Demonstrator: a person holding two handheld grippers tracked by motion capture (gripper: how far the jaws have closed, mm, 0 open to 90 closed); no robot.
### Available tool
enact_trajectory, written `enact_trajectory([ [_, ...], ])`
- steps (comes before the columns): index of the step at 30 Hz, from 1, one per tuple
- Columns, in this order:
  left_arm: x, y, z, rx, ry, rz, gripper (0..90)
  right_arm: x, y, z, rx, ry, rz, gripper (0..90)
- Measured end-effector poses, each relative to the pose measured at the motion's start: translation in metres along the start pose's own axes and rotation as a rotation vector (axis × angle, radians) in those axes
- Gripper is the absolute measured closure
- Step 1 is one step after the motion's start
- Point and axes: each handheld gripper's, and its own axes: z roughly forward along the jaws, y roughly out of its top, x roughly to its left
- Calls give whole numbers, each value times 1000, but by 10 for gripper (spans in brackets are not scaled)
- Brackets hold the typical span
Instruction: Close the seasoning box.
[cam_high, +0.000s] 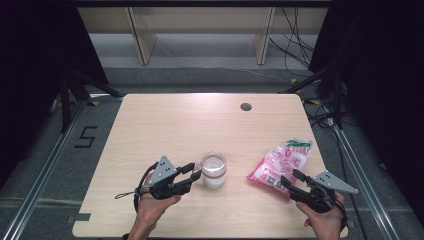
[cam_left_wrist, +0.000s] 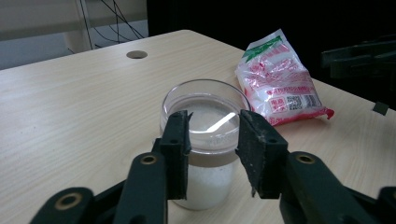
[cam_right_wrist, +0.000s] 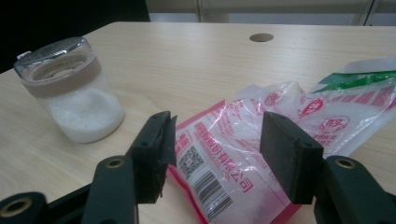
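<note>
Hand-held gripper (cam_left_wrist: 212, 140) in my left stands released at the jar (cam_left_wrist: 205, 140); my right (cam_right_wrist: 217, 149), at four o'clock, gapes over the bag (cam_right_wrist: 261, 154).

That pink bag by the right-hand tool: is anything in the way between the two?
Nothing visible is. The right tool stands open right at the near end of the pink bag, with only bare table around them. The glass jar of white grains stands well off to the side, by the left tool.
</note>
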Motion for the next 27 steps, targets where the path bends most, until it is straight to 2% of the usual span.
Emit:
enact_trajectory([
  [2, -1, -2, 0, 11, -8, 7, 570, 3, 0, -1, 9, 12, 25, 445],
  [4, -2, -4, 1, 5, -20, 3, 538, 3, 0, -1, 19, 36, 17, 441],
  [5, -3, -6, 0, 11, -25, -4, 525, 5, 0, 0, -3, 51, 28, 440],
  [7, -4, -7, 0, 14, -25, -1, 498, 6, 1, 0, -4, 58, -4, 439],
  [9, -5, -9, 0, 19, -21, -2, 473, 9, 0, 0, -1, 90, 8, 433],
  [10, -5, -10, 0, 21, -24, -1, 462, 9, 0, 0, 5, 90, -1, 432],
  [11, -6, -11, -1, 26, -29, 4, 454, 10, -1, 2, 4, 101, -4, 431],
  [12, -6, -12, -1, 32, -25, 21, 449, 13, 0, 0, 21, 110, 14, 424],
  [13, -7, -14, -1, 32, -24, 14, 442, 13, -1, 2, 3, 117, -14, 419],
  [14, -8, -16, -1, 32, -20, 4, 437, 16, -1, 2, 8, 125, 11, 415],
  [15, -7, -18, -1, 34, -26, 12, 426, 17, -1, 0, 35, 122, 16, 409],
  [17, -7, -19, -2, 44, -16, 7, 409, 16, -2, 3, 14, 156, -8, 404],
  [18, -7, -23, -2, 50, -19, 5, 399, 17, -2, 3, 18, 142, -21, 400],
  [19, -8, -24, -2, 58, -20, 5, 386, 17, -3, 3, 24, 155, -39, 396],
  [21, -8, -26, -2, 63, -24, 5, 367, 20, -4, 4, 22, 169, -33, 394],
  [22, -9, -29, -2, 63, -29, 9, 357, 23, -4, 2, 55, 165, -15, 392],
  [23, -9, -29, -2, 63, -29, 9, 346, 23, -4, 2, 55, 165, -15, 392],
  [24, -10, -30, -3, 71, -23, 10, 332, 24, -5, 5, 42, 177, -47, 387],
  [25, -10, -32, -3, 73, -15, 6, 320, 26, -5, 5, 50, 191, -31, 386],
  [26, -10, -33, -3, 73, -18, 2, 311, 24, -6, 6, 47, 180, -67, 386],
  [27, -10, -33, -3, 73, -18, 2, 307, 26, -7, 7, 48, 198, -59, 386],
])
